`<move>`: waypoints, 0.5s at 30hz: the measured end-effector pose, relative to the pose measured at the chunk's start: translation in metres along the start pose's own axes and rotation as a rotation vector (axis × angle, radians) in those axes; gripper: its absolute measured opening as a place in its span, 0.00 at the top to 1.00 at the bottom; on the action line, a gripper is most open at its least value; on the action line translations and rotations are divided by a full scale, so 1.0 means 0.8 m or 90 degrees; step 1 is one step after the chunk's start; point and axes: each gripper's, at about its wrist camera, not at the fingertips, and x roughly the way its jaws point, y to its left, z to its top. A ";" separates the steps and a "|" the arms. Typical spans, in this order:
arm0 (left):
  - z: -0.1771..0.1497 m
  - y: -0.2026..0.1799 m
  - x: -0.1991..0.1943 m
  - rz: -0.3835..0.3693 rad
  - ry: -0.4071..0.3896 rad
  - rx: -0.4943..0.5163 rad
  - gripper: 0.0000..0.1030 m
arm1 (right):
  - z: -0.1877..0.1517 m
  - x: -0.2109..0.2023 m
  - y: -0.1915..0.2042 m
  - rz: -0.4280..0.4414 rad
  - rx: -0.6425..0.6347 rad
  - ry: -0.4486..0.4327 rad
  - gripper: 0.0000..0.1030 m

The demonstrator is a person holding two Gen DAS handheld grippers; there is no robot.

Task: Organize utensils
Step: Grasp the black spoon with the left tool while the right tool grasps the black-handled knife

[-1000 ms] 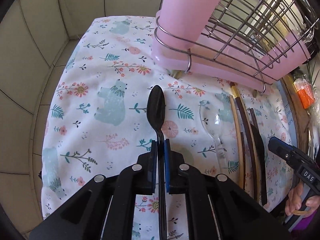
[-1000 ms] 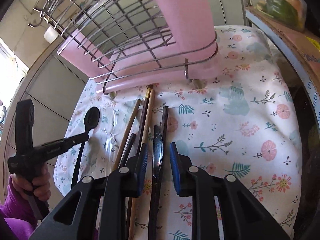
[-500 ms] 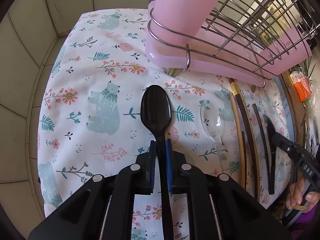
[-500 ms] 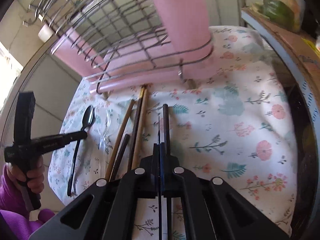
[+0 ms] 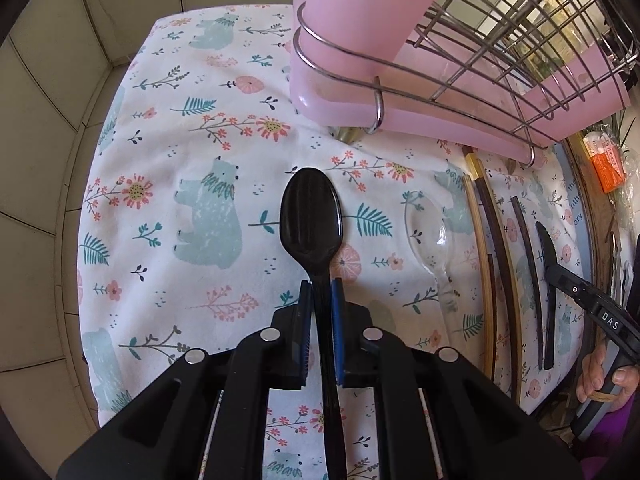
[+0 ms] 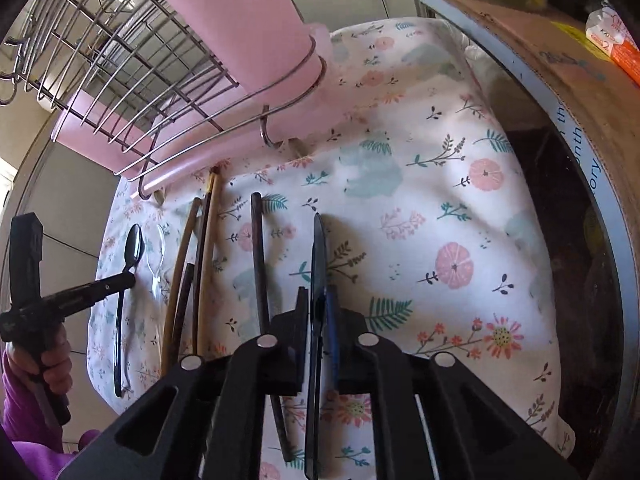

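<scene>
My left gripper [image 5: 321, 284] is shut on the neck of a black plastic spoon [image 5: 311, 216], whose bowl points toward the pink rack, just over the floral cloth [image 5: 192, 152]. In the right wrist view that gripper [image 6: 130, 278] and spoon [image 6: 134, 246] sit at the far left. A black plastic knife [image 6: 319, 260] stands on edge between the pads of my right gripper [image 6: 317, 292]. Those jaws are opening slightly while the pads still touch the blade. From the left wrist view, the right gripper [image 5: 554, 270] meets the knife [image 5: 544, 240] at the cloth's right side.
A clear plastic spoon [image 5: 426, 224] lies right of the black one. Several wooden chopsticks [image 5: 492, 240] and a dark stick [image 6: 258, 256] lie between it and the knife. A wire dish rack on a pink tray [image 5: 420, 112] stands behind. A cardboard box [image 6: 560, 92] borders the right.
The right gripper closed on the knife that lay between its open jaws and shifted right; the blade now stands on edge. The left gripper moved closer to the rack with the spoon.
</scene>
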 end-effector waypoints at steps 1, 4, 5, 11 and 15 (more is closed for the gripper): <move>0.003 0.001 0.001 -0.003 0.010 0.000 0.91 | 0.003 0.001 -0.001 0.004 -0.002 0.007 0.90; 0.008 0.004 0.003 -0.012 0.039 0.002 0.91 | 0.013 0.006 -0.001 0.013 -0.009 0.014 0.89; 0.009 0.004 0.004 -0.012 0.044 0.002 0.91 | 0.017 0.008 -0.001 0.015 -0.014 0.019 0.89; 0.015 0.003 0.005 0.004 0.060 0.003 0.91 | 0.032 0.018 0.004 0.016 -0.044 0.028 0.89; 0.011 0.004 0.003 -0.004 0.042 0.012 0.91 | 0.032 0.021 0.009 0.001 -0.086 0.024 0.90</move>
